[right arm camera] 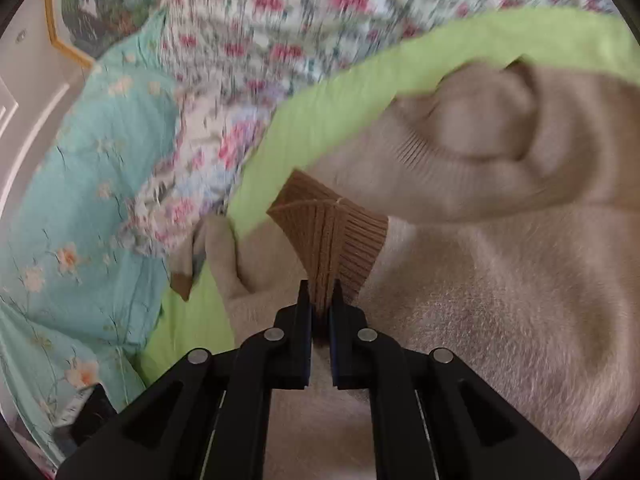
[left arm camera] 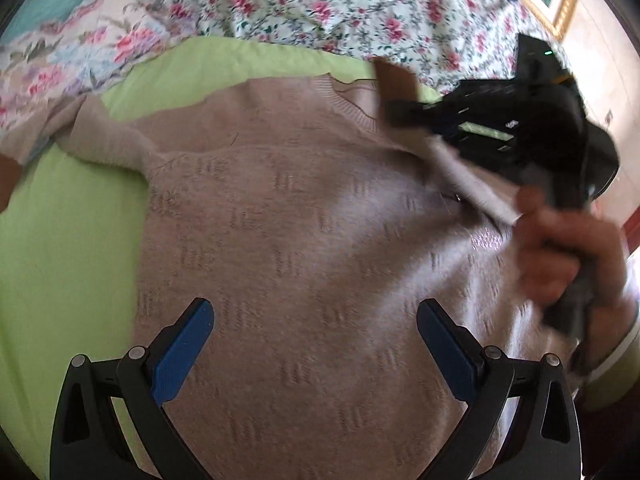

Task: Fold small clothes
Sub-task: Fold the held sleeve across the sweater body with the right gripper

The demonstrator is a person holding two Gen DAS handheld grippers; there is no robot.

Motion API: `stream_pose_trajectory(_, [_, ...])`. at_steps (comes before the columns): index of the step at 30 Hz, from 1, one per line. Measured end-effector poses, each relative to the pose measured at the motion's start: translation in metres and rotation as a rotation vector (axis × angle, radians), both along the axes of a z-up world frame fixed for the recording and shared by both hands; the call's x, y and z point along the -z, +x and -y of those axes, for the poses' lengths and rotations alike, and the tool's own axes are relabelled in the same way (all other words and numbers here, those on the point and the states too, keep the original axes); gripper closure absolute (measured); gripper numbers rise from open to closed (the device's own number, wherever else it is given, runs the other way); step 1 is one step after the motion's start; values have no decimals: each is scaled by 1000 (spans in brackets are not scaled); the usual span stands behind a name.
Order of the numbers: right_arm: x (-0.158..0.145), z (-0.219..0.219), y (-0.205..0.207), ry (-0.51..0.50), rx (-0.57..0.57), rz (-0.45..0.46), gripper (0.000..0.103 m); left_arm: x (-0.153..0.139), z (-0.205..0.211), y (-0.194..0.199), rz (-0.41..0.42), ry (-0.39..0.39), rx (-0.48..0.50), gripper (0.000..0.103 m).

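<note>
A beige knitted sweater (left arm camera: pixel 304 232) lies flat on a lime-green cloth (left arm camera: pixel 60 248), its neck toward the floral bedding. My left gripper (left arm camera: pixel 316 320) hovers open over the sweater's lower body, blue pads wide apart with nothing between them. My right gripper (right arm camera: pixel 321 296) is shut on the brown ribbed cuff (right arm camera: pixel 328 236) of one sleeve. In the left wrist view the right gripper (left arm camera: pixel 390 110) carries that cuff (left arm camera: pixel 394 80) over the chest near the collar, the sleeve (left arm camera: pixel 460 172) trailing behind it. The other sleeve (left arm camera: pixel 96 136) lies out to the left.
Floral bedding (left arm camera: pixel 320 4) surrounds the green cloth at the back, and a turquoise flowered quilt (right arm camera: pixel 80 200) lies beside it. A person's hand (left arm camera: pixel 568 248) grips the right tool's handle. A gold-framed picture (right arm camera: pixel 100 4) hangs on the wall behind.
</note>
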State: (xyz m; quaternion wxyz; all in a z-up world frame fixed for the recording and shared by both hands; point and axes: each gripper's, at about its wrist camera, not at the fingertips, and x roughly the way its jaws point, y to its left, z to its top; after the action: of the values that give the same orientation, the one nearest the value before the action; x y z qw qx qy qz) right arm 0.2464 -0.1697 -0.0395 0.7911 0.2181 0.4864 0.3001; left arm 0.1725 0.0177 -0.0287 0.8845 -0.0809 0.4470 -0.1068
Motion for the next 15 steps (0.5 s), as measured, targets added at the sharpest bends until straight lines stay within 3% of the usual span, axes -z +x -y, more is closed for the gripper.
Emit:
stream_pose_trajectory(3, [14, -17, 4, -29, -38, -25, 87, 4, -6, 12, -11, -41, 2, 1])
stream_pose_trajectory(6, [14, -10, 3, 18, -44, -43, 62, 5, -6, 28, -7, -73, 12, 1])
stream_pose_trajectory(10, [-9, 19, -12, 41, -1, 17, 61, 11, -1, 60, -23, -130, 30, 1])
stream_pose_trajectory(15, [-34, 84, -45, 64, 140, 71, 61, 23, 2, 109, -61, -225, 30, 1])
